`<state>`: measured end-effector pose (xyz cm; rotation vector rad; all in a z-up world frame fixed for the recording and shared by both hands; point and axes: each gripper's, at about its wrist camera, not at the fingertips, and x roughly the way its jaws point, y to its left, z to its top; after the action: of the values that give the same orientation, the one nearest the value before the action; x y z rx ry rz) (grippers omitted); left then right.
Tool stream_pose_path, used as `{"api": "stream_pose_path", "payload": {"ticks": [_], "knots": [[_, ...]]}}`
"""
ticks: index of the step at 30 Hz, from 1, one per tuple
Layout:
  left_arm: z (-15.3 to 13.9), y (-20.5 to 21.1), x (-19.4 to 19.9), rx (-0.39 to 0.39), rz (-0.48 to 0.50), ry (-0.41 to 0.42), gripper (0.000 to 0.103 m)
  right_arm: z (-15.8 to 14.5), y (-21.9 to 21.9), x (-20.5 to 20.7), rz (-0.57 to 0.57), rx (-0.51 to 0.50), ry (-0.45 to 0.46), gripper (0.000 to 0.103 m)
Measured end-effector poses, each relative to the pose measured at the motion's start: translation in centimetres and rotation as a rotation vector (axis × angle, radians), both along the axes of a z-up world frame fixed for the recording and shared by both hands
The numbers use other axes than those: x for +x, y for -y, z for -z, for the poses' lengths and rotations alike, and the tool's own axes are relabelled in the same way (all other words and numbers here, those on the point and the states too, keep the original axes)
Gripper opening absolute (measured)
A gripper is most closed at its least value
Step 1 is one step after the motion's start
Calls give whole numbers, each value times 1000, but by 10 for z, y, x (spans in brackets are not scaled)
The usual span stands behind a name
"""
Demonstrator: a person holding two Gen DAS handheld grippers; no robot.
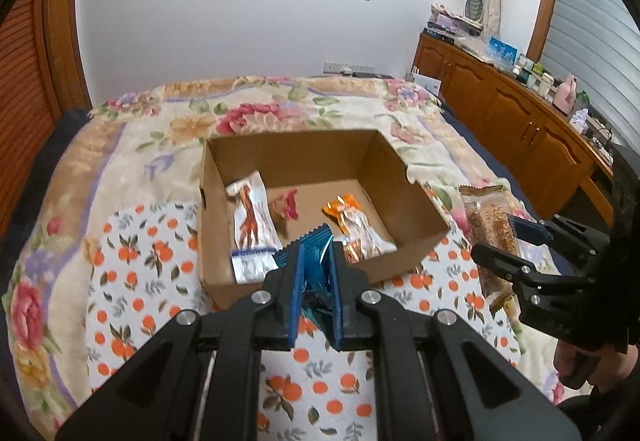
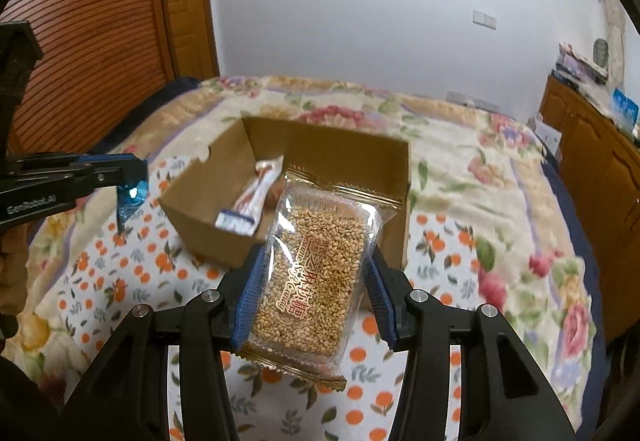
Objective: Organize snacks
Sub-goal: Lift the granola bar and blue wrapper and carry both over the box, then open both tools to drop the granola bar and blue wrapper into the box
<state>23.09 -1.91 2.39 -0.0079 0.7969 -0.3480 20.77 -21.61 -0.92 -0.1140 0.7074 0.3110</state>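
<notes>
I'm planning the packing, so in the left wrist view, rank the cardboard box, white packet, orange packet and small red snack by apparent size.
1. cardboard box
2. white packet
3. orange packet
4. small red snack

All lie at similar distance, so the order looks reliable.

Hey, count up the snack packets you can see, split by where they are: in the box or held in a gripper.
In the cardboard box: 3 (white packet, small red packet, orange packet)
Held in the left hand-held gripper: 1 (blue packet)
Held in the right hand-held gripper: 1 (sesame candy packet)
Total: 5
</notes>
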Motion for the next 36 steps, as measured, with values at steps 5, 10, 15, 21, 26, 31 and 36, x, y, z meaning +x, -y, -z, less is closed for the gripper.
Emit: {"api": "stream_pose_path", "payload": {"ticks": [5, 10, 15, 21, 26, 31, 36], "knots": [[-8, 2, 23, 3, -1, 27, 10, -9, -10, 24, -13, 5, 22, 49], [5, 4, 51, 15, 0, 23, 10, -3, -20, 53, -27, 14, 27, 49], [32, 4, 80, 17, -7, 8, 10, 16, -27, 83, -41, 21, 13, 49], [64, 1, 102, 11, -29, -31, 10, 44, -36, 107, -49, 7, -14, 49], [79, -2, 109, 5, -39, -56, 10, 59, -38, 118, -48, 4, -28, 49], [92, -2, 112, 15, -47, -70, 10, 71, -38, 126, -34, -4, -44, 49], [101, -3, 112, 3, -53, -97, 11, 82, -37, 131, -29, -11, -64, 49]]}}
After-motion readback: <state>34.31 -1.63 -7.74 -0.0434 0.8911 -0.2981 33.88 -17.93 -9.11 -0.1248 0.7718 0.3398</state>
